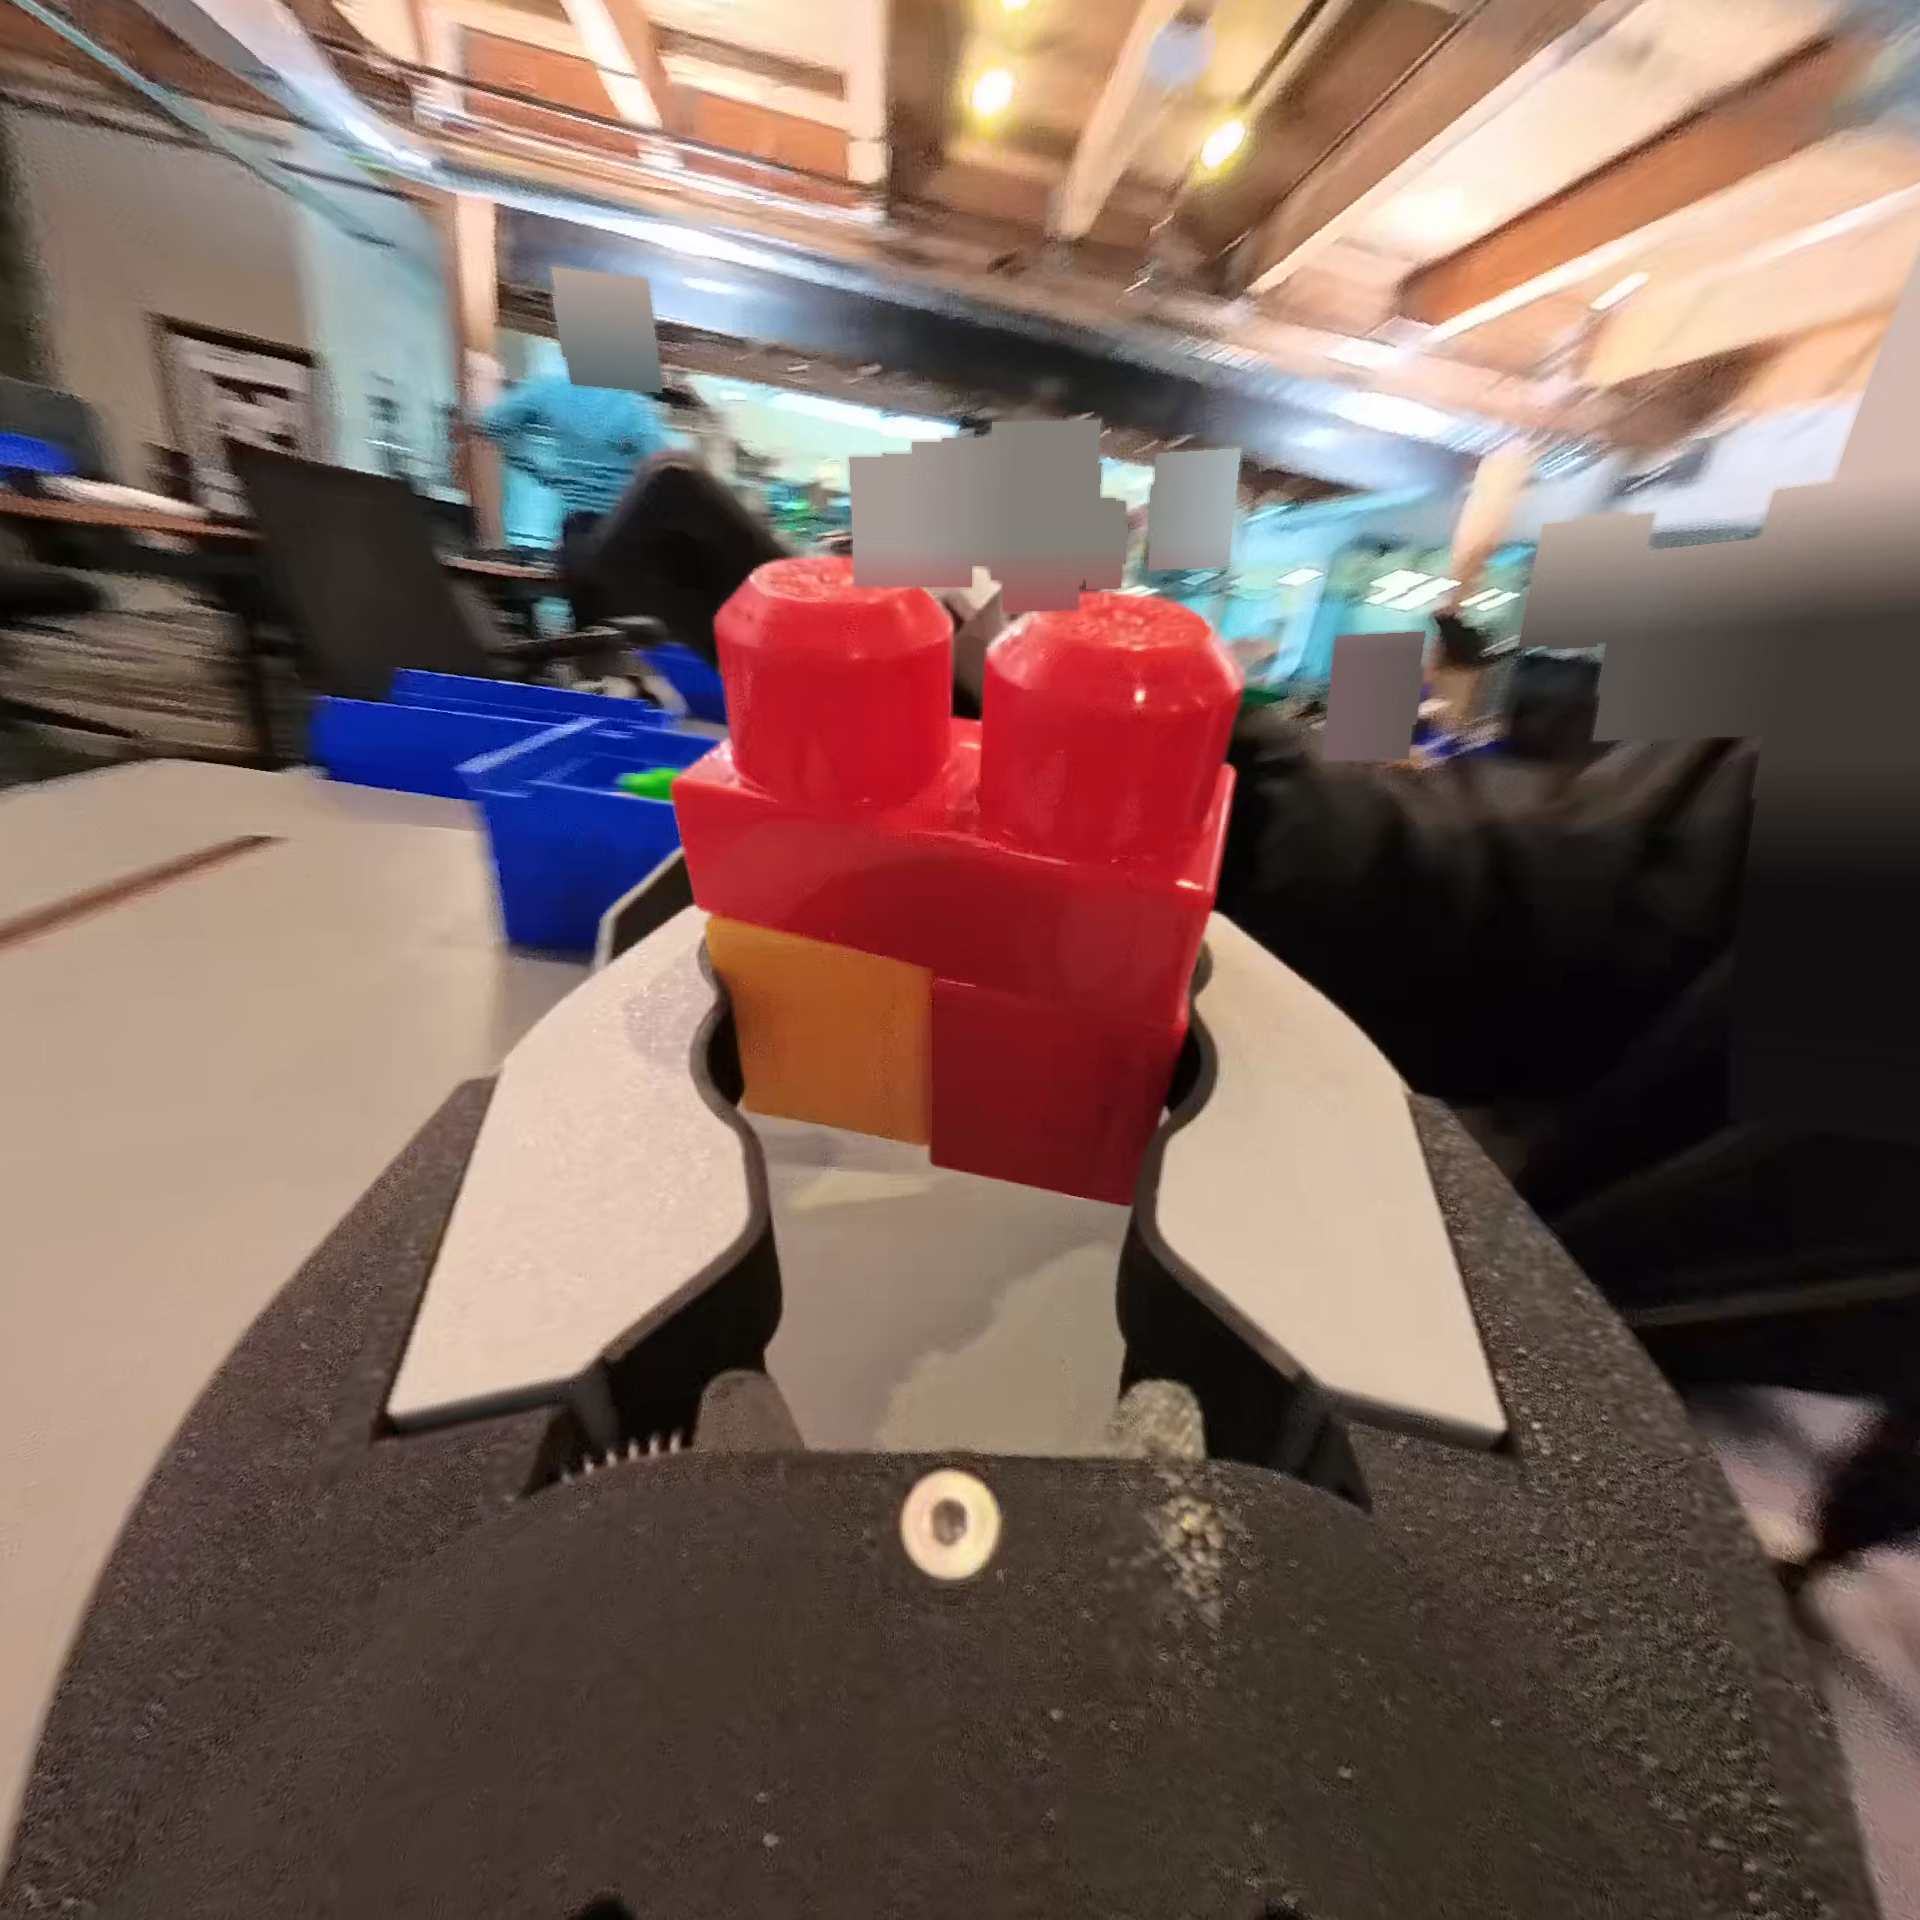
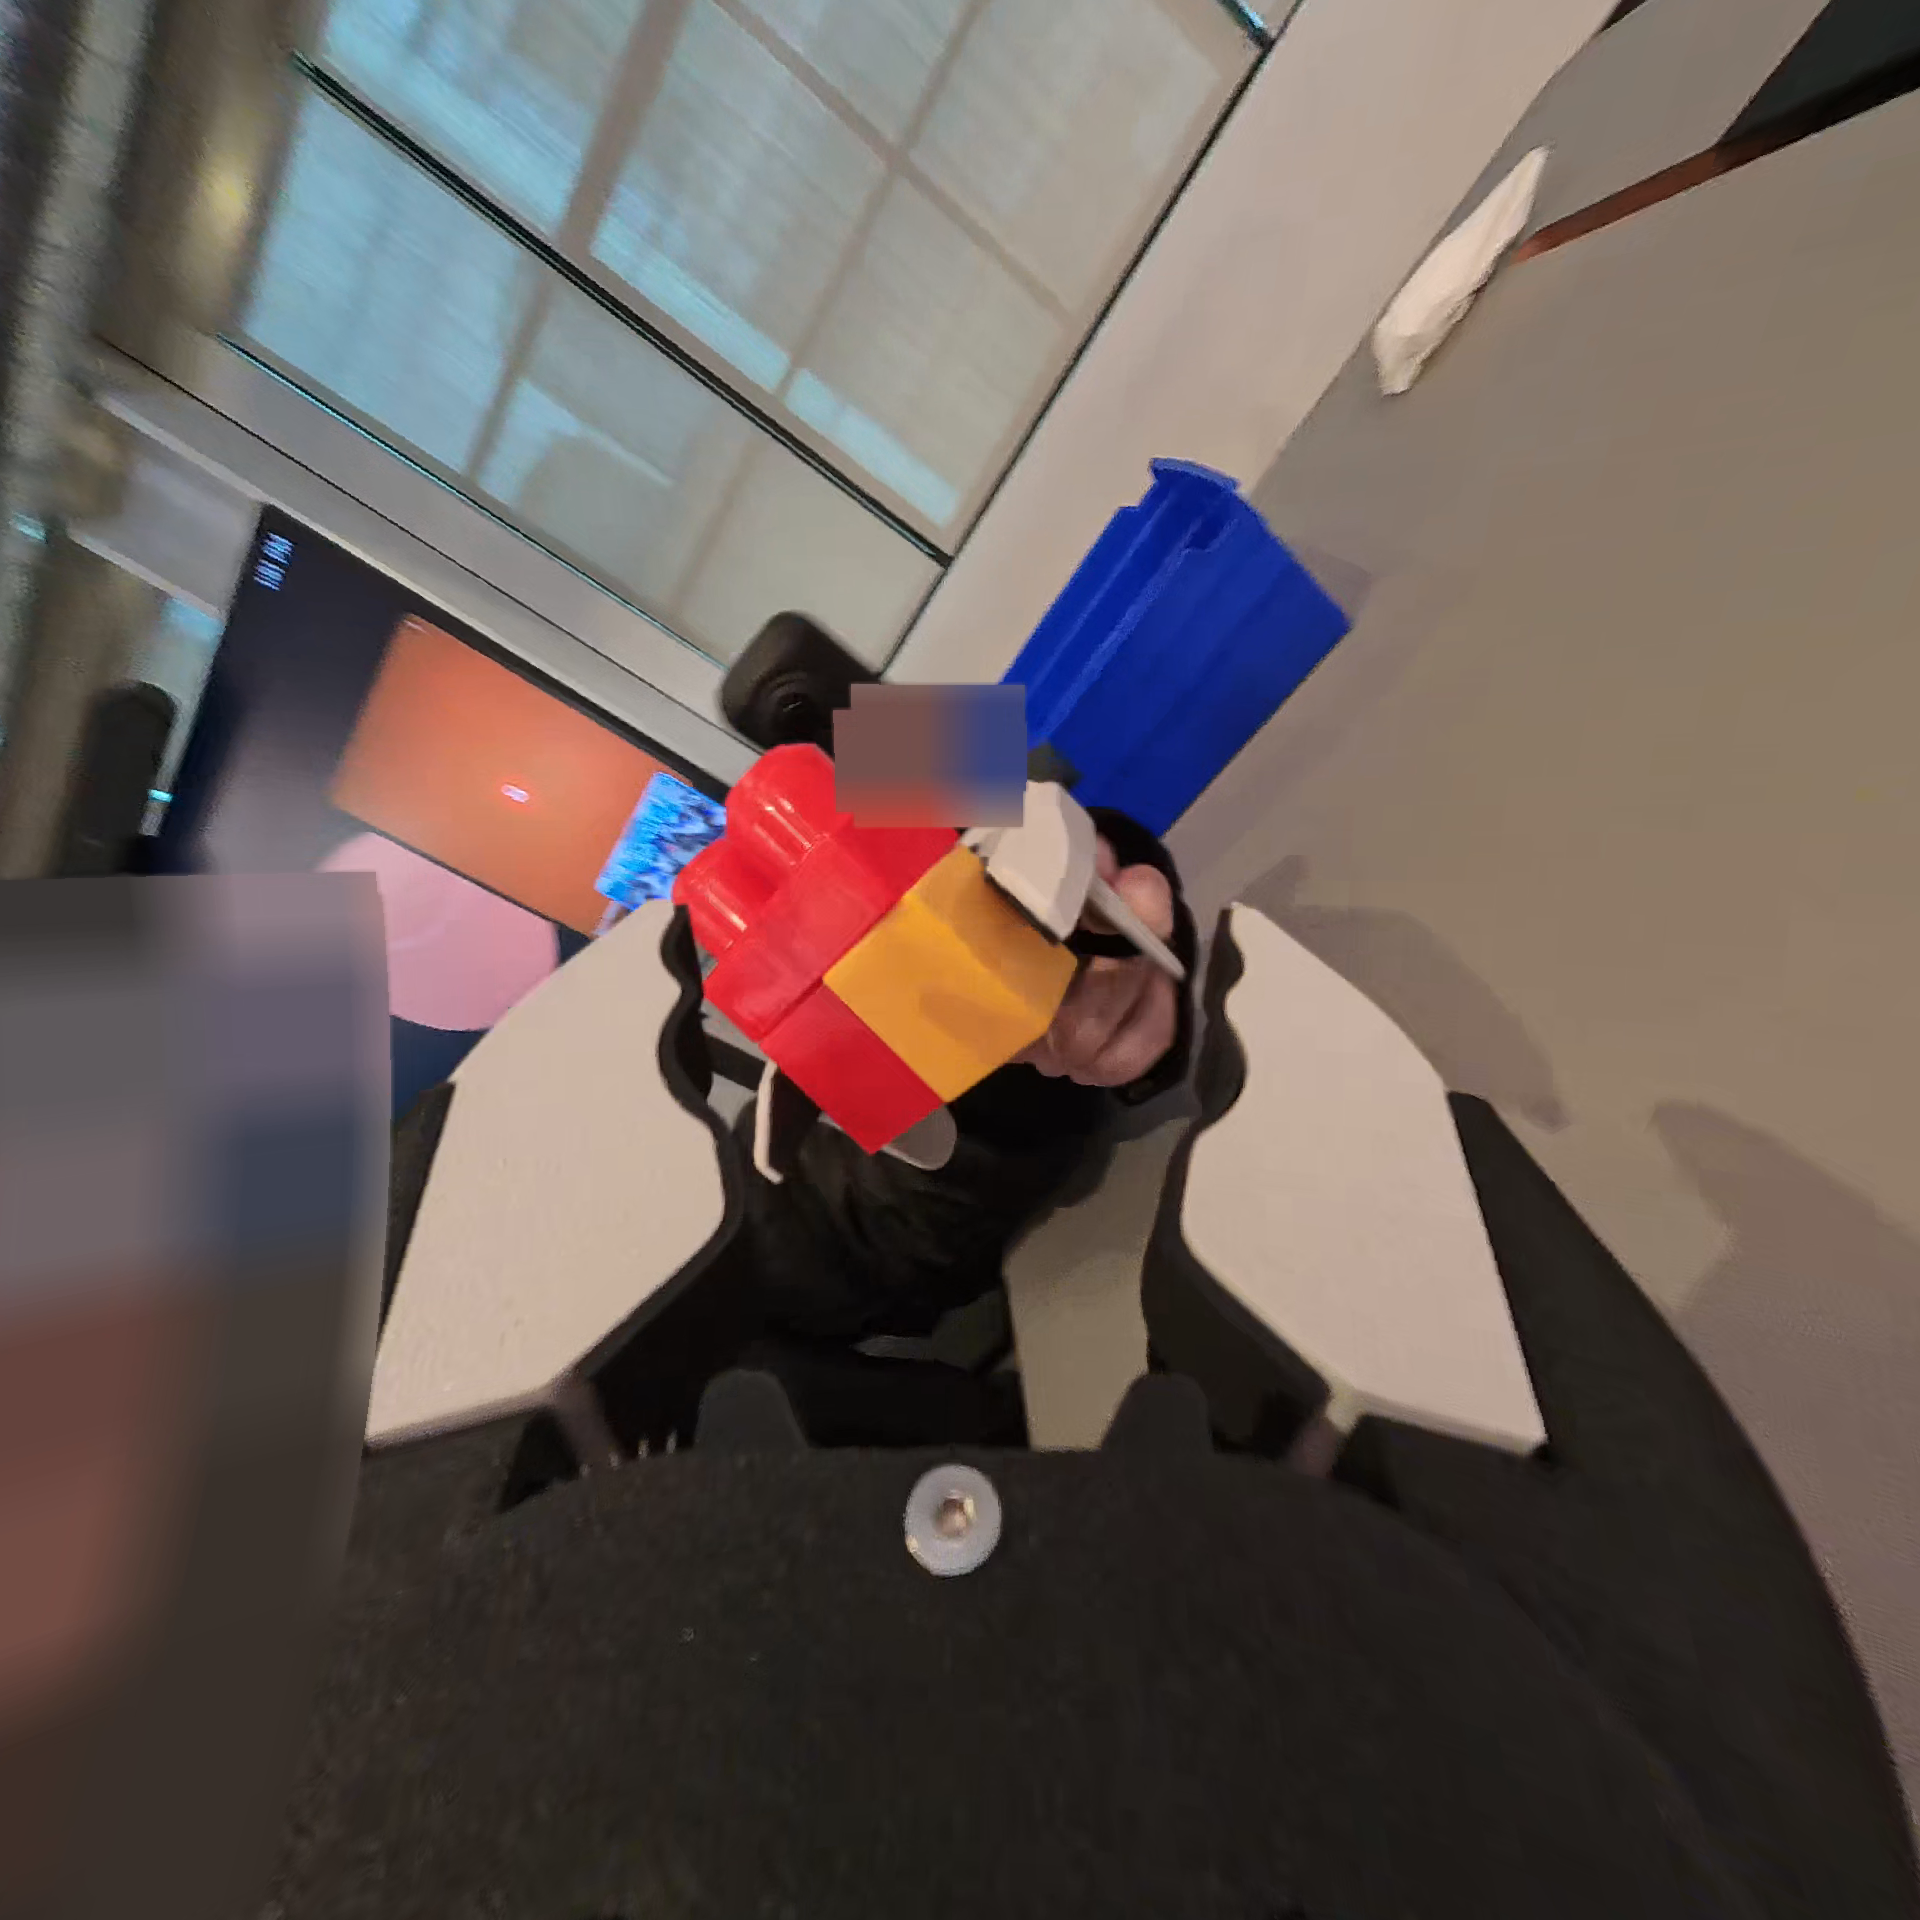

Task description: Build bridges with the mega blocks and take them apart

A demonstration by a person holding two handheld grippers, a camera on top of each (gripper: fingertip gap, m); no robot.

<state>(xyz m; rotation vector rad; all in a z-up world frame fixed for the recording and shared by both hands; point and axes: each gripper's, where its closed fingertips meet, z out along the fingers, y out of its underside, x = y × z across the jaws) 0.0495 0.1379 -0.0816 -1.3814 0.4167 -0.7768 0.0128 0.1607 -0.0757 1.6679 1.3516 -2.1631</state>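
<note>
My left gripper (image 1: 951,1008) is shut on a small block stack and holds it up above the table. The stack is a red two-stud block (image 1: 956,831) on top of an orange block (image 1: 831,1029) and a small red block (image 1: 1049,1081), side by side. The fingers press on the two lower blocks. In the right wrist view the same stack shows tilted: the red top block (image 2: 790,914), the orange block (image 2: 956,987) and the small red block (image 2: 852,1070), with the left gripper's white fingers (image 2: 1044,868) around them. My right gripper (image 2: 951,935) is open, and the stack lies at or just beyond its tips.
Blue plastic bins (image 1: 561,831) stand on the grey table (image 1: 208,1039); one bin (image 2: 1174,644) also shows in the right wrist view. A white crumpled cloth or paper (image 2: 1455,270) lies farther off on the table. A black sleeve (image 1: 1455,935) is to the right. A monitor (image 2: 468,748) stands behind.
</note>
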